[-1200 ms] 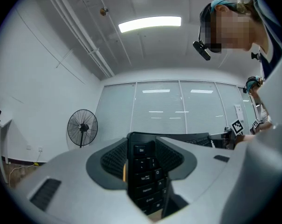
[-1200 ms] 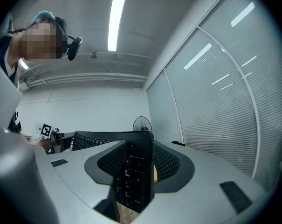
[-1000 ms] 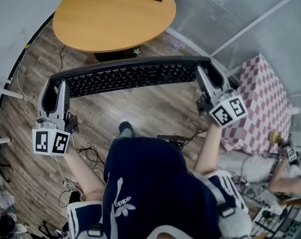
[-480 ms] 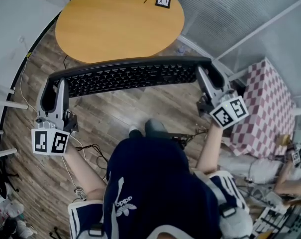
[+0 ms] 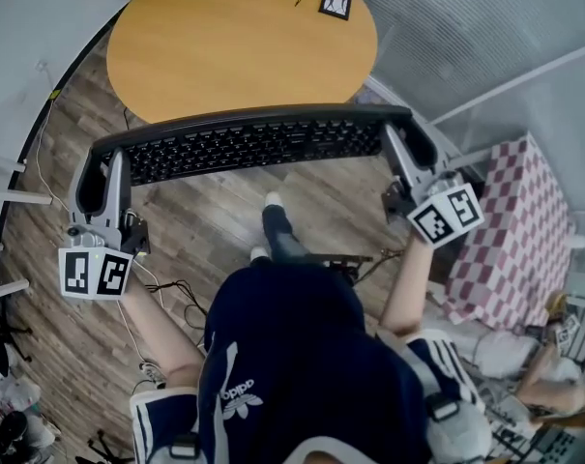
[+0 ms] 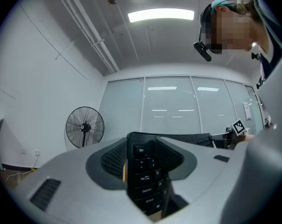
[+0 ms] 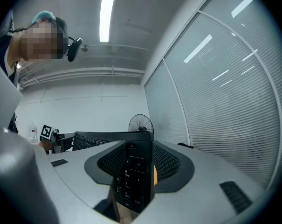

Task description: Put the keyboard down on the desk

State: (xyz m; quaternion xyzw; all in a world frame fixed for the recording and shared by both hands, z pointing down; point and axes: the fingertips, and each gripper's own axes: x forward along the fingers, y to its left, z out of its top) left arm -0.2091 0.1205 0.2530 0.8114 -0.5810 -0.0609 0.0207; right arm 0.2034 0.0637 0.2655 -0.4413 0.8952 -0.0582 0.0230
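An office meeting room: blind-covered glass partitions (image 6: 171, 111), ceiling strip light (image 6: 161, 15), round wooden table (image 5: 224, 46), pedestal fan (image 6: 85, 127).

Brightness: bright, even indoor light in all three views.
Source: ceiling strip light (image 6: 161, 15) at 12 o'clock in my left gripper view; slanted strip (image 7: 108, 10) at 11 o'clock in my right.
Glare: pale streaks on the glass wall (image 6: 171, 111).
Shadows: soft patch under the keyboard (image 7: 131, 176) at 6 o'clock.
Distortion: strong fisheye bending, dark corners in gripper views.
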